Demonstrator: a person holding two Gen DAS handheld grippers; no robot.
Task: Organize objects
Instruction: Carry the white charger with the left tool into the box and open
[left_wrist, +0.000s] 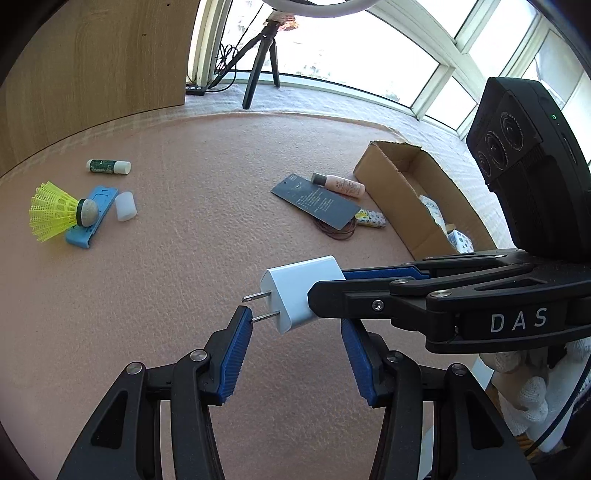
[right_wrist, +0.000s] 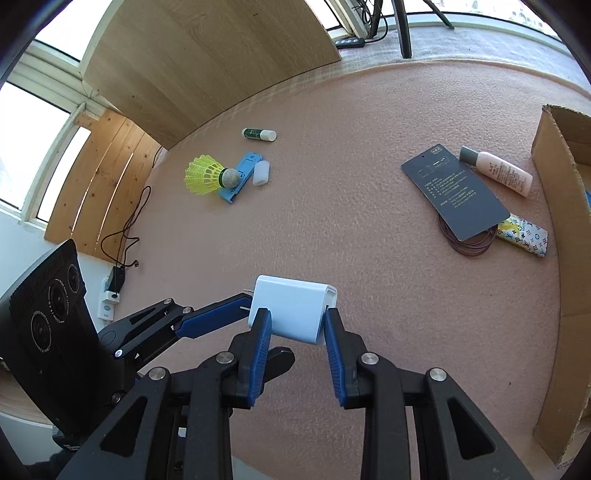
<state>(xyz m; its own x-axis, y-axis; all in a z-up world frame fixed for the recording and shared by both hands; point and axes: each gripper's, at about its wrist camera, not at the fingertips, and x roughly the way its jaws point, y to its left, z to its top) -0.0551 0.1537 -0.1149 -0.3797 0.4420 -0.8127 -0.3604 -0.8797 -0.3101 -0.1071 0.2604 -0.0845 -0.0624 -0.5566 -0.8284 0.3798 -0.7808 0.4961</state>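
Right gripper (right_wrist: 297, 328) clamps white charger (right_wrist: 291, 310) above bare pink mat (right_wrist: 332, 229); left gripper (left_wrist: 295, 332) half open, empty, one pad by the prongs; cardboard box (left_wrist: 402, 177) near mat's edge.

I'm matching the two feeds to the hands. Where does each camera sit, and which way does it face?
Left wrist: on the left gripper, facing down across the mat; its jaws stand open, a gloved hand shows.
Right wrist: on the right gripper, facing down; its fingers clamp the charger.
Shared: charger, shuttlecock, box.
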